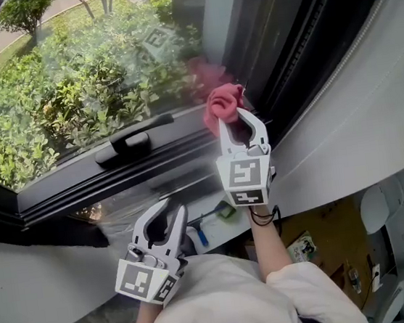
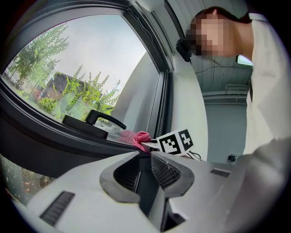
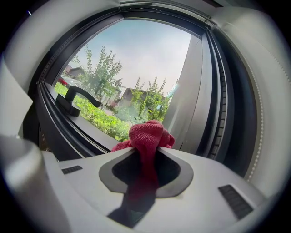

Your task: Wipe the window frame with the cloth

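My right gripper [image 1: 234, 113] is shut on a bunched red cloth [image 1: 222, 102], which sticks out past its tips against the dark window frame [image 1: 80, 181] near the lower right corner of the pane. In the right gripper view the cloth [image 3: 146, 136] fills the gap between the jaws of that gripper [image 3: 146, 152]. My left gripper [image 1: 170, 211] hangs lower and to the left, below the sill, jaws together with nothing between them. The left gripper view shows its own tips [image 2: 146, 157] closed, and beyond them the cloth [image 2: 141, 138] on the frame.
A black window handle [image 1: 129, 142] sits on the lower frame rail, left of the cloth. A vertical dark frame post [image 1: 304, 42] and a white wall [image 1: 358, 123] stand to the right. Green shrubs lie outside the glass. Small items lie on the floor [image 1: 328, 240] below.
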